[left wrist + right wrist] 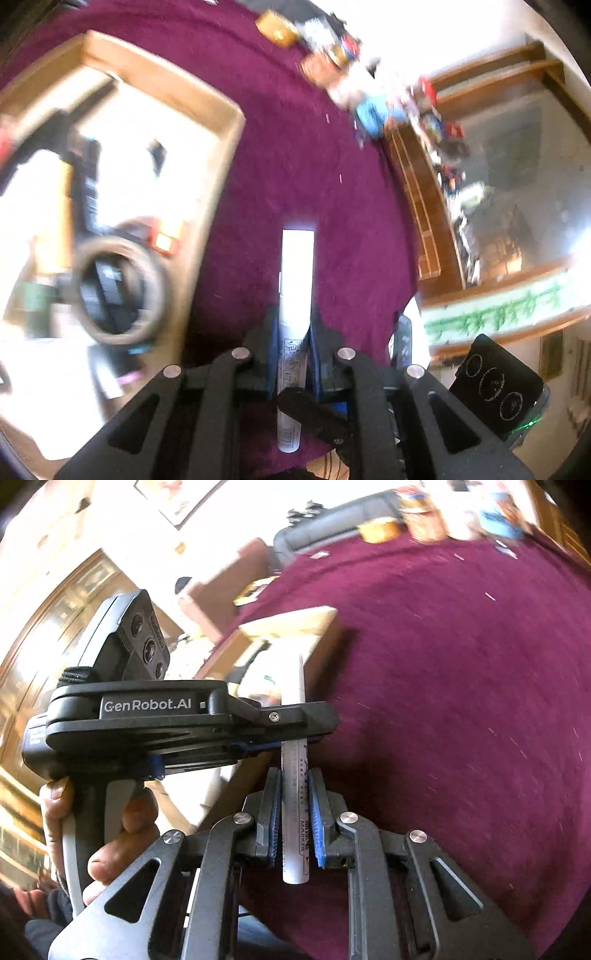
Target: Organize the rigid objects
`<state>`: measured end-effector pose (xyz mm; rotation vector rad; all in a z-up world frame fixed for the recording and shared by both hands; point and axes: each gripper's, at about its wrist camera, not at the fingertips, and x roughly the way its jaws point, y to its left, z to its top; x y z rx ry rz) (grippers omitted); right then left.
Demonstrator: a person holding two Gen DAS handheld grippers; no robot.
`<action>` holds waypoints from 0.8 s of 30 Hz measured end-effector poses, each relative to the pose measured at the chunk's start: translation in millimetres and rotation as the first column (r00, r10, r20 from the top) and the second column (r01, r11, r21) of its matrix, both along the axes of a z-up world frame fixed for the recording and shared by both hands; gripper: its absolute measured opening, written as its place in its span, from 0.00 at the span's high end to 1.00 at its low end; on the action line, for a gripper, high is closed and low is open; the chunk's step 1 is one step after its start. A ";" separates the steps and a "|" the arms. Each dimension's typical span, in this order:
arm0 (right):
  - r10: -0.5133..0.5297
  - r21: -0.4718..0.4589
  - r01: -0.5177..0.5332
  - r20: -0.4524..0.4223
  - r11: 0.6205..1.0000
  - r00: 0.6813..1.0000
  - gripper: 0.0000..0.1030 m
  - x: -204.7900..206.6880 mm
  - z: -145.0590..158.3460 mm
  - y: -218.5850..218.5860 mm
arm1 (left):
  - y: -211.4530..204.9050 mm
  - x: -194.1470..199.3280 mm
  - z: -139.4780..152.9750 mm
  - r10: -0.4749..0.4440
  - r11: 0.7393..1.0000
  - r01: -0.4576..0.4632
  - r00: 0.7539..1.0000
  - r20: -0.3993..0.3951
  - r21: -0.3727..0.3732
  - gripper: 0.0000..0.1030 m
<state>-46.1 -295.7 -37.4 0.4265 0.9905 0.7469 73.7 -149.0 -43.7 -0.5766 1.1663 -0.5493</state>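
Observation:
A white marker (pixel 295 280) stands between the fingers of my left gripper (pixel 293 317), which is shut on it above the purple cloth (pixel 303 155). In the right wrist view the same marker (pixel 295 805) also lies between the blue pads of my right gripper (pixel 295 786), which is shut on it. The left gripper's black body (pixel 177 723) crosses the marker from the left, held by a hand (pixel 110 834). A wooden box (pixel 159 85) with tape roll (pixel 118 291) and other items sits to the left; it also shows in the right wrist view (pixel 295 627).
Several jars and packets (pixel 332 62) line the cloth's far edge. A wooden shelf edge (pixel 424 206) and cluttered floor lie to the right. In the right wrist view a dark sofa (pixel 332 520) and a brown box (pixel 229 590) stand behind the table.

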 end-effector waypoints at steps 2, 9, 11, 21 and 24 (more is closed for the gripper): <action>0.047 0.006 -0.047 0.022 0.999 0.999 0.86 3.4 11.1 16.5 | 17.9 -1.0 9.9 0.035 0.999 -0.036 0.999 0.026 0.011 0.87; 0.216 -0.022 -0.215 0.070 0.976 0.974 0.86 27.0 35.9 99.4 | 101.7 4.2 17.7 0.196 0.980 -0.195 0.980 0.041 -0.028 0.87; 0.240 -0.035 -0.238 0.068 0.971 0.968 0.86 37.1 34.8 121.1 | 118.4 10.9 14.3 0.229 0.973 -0.228 0.973 0.032 -0.028 0.87; 0.241 -0.097 -0.236 0.037 0.967 0.970 0.85 64.9 30.0 174.9 | 160.6 41.1 -12.9 0.265 0.962 -0.267 0.964 -0.026 -0.065 0.87; 0.238 -0.116 -0.232 0.040 0.966 0.971 0.85 65.5 29.6 176.7 | 160.1 46.9 -17.5 0.260 0.963 -0.262 0.965 -0.029 -0.064 0.87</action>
